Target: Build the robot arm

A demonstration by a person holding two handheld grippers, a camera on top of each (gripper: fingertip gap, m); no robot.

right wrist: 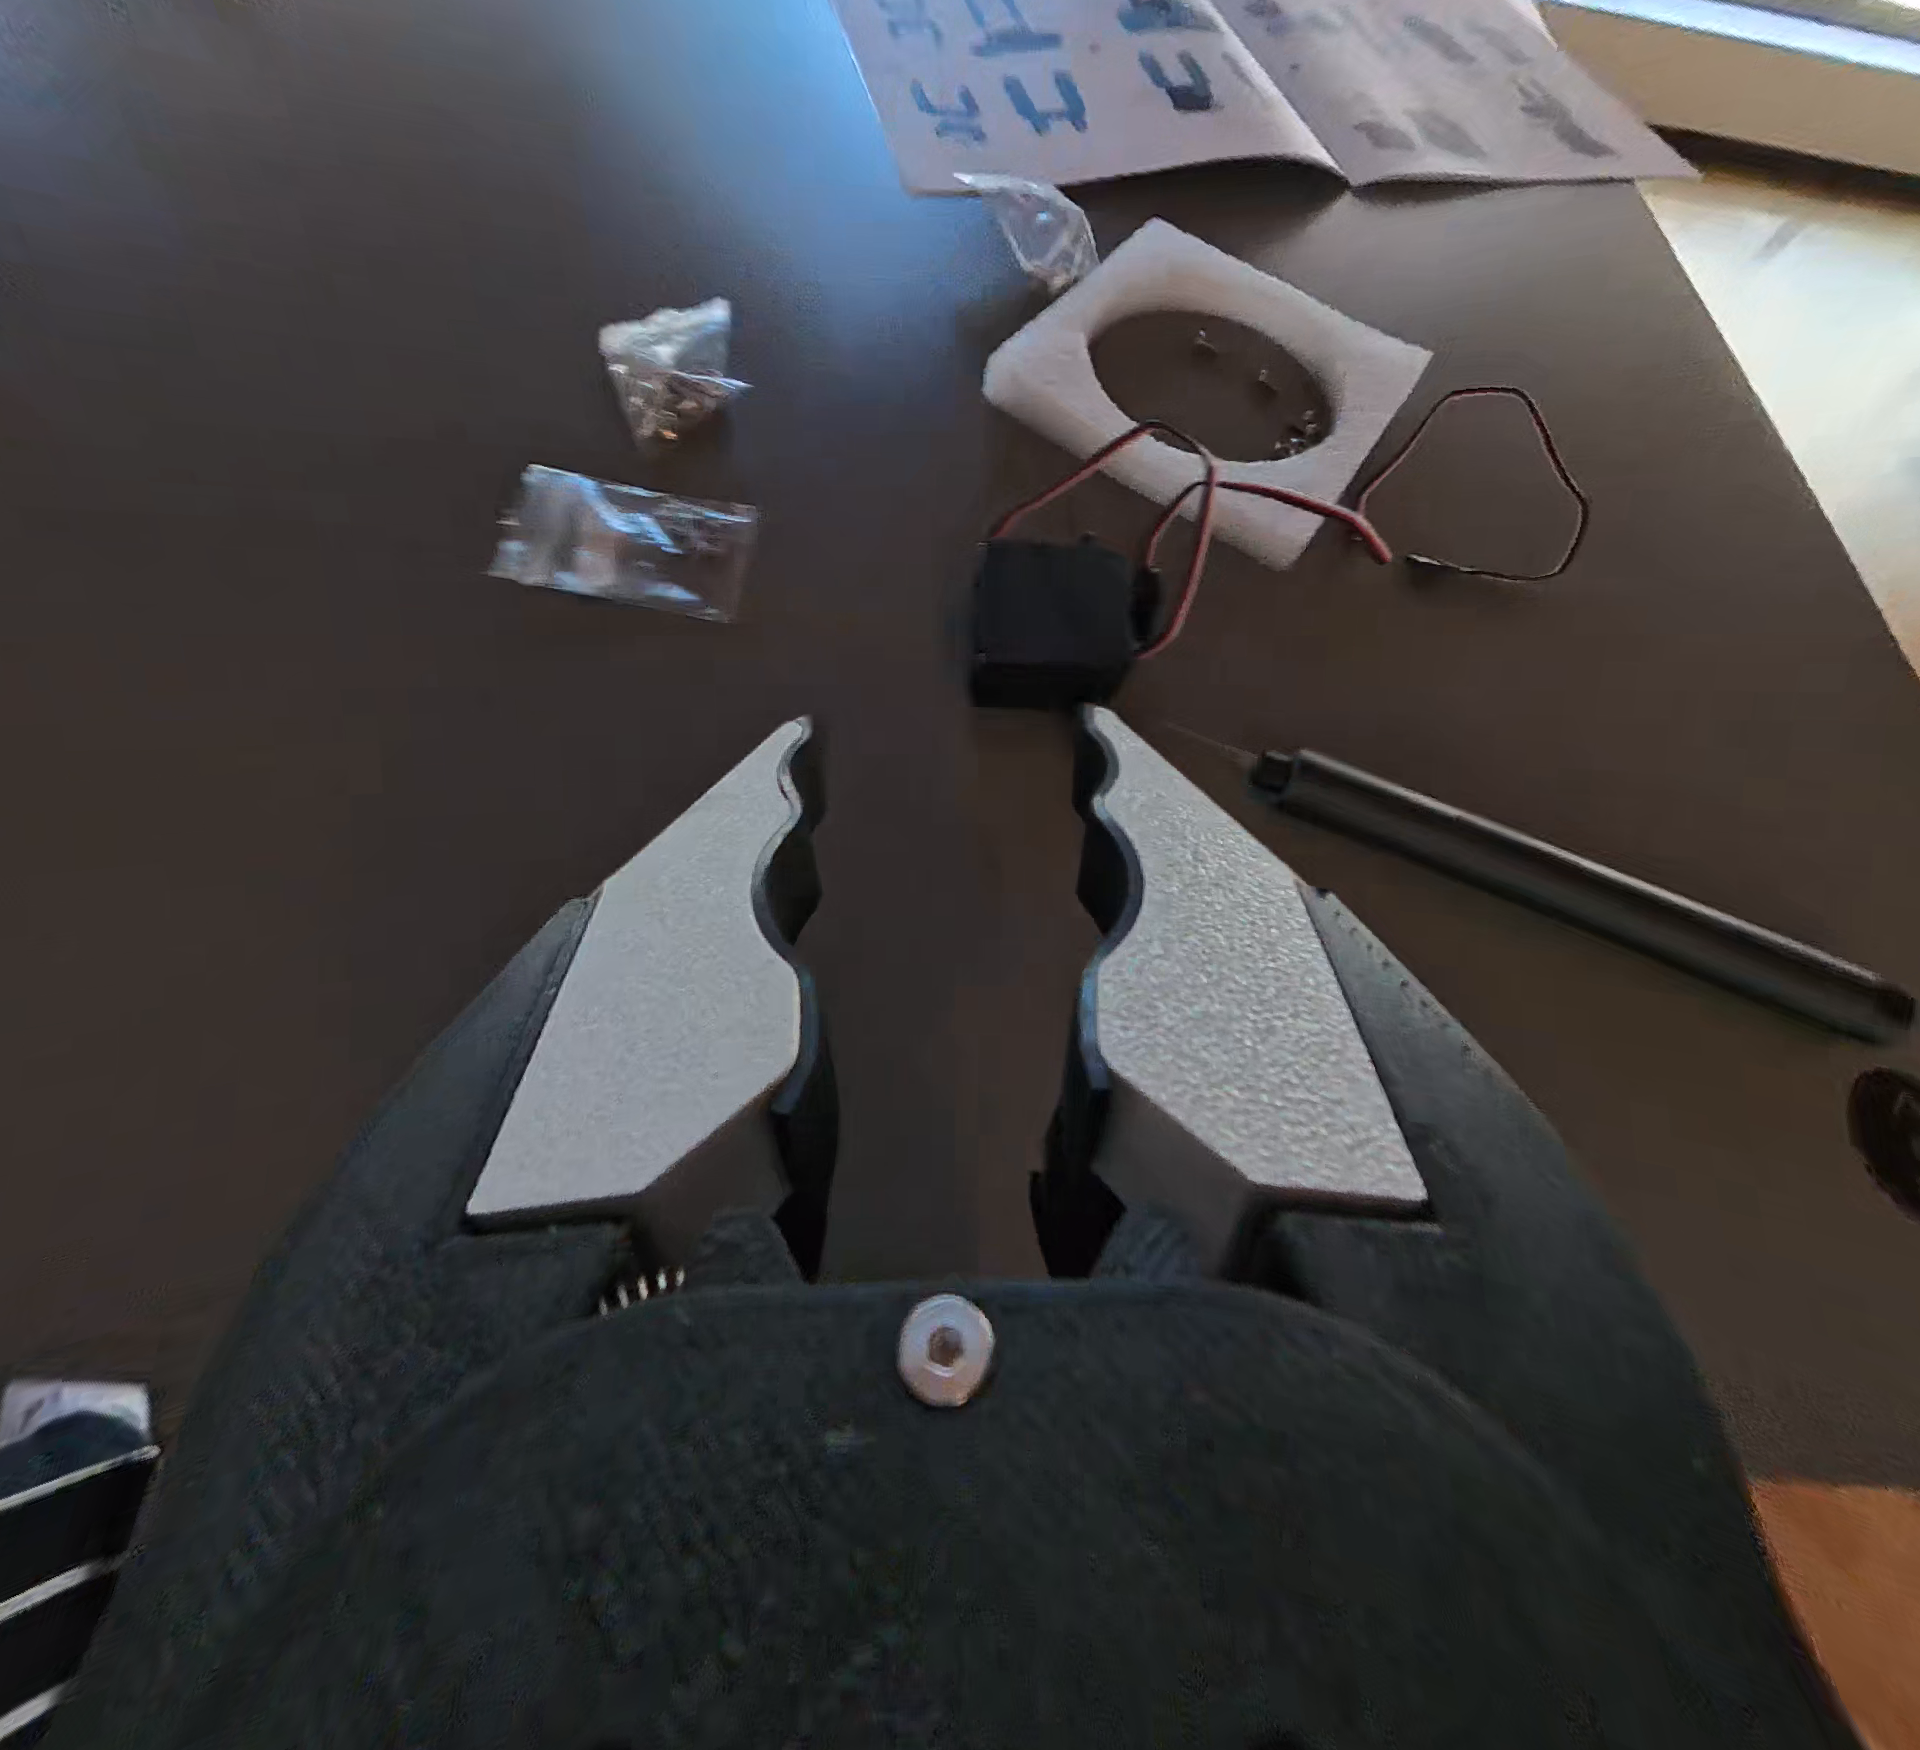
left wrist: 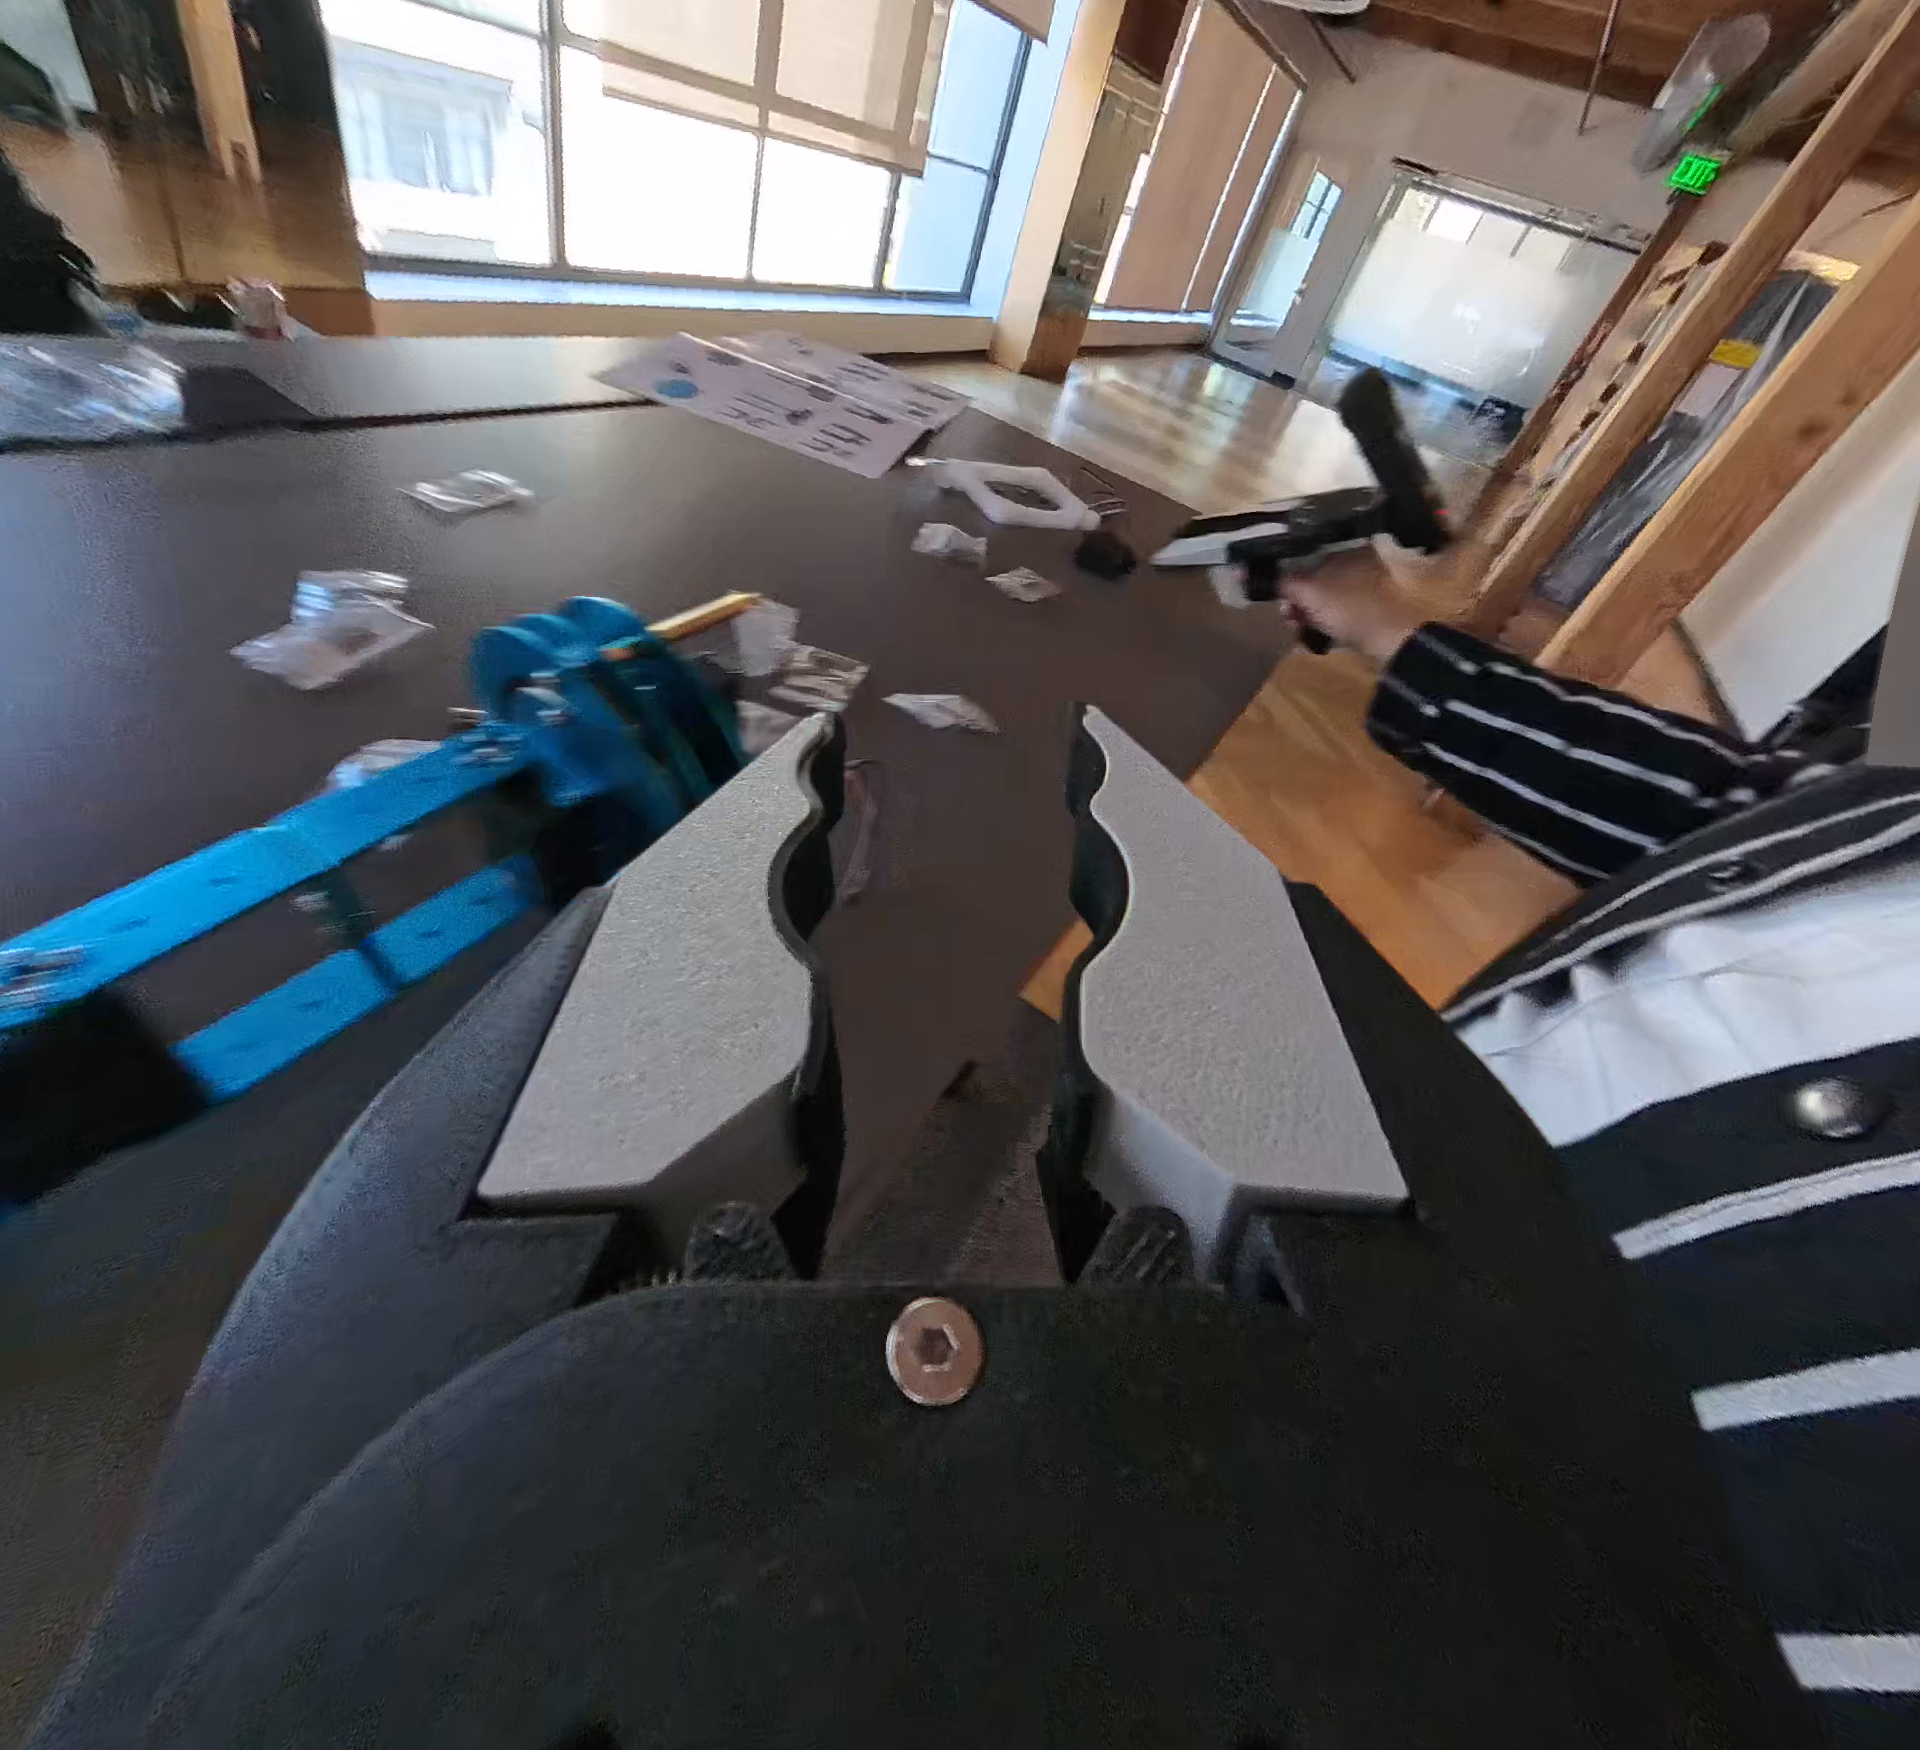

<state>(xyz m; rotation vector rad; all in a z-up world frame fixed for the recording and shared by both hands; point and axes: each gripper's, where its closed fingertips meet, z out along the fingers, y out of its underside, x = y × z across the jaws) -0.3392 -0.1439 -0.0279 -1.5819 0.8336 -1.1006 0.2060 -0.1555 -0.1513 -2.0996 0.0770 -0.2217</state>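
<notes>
My left gripper [left wrist: 951, 724] is open and empty above the dark table [left wrist: 260, 505], just right of a blue metal frame with round blue plates [left wrist: 582, 713] and a brass rod [left wrist: 707, 614]. My right gripper [right wrist: 945, 724] is open and empty over the table [right wrist: 312, 246]. Its right fingertip is close to a small black box [right wrist: 1049, 614] with red and black wires [right wrist: 1184, 495]. The right gripper also shows in the left wrist view [left wrist: 1195, 549], held by a hand on a striped sleeve [left wrist: 1538, 755] beyond the table's corner.
A white foam square with a round hole [right wrist: 1195, 350], an open instruction booklet [right wrist: 1195, 27], several small clear bags [right wrist: 623, 542], and a long black tool [right wrist: 1579, 890] lie on the table. The table edge and wooden floor [right wrist: 1808, 318] are at right.
</notes>
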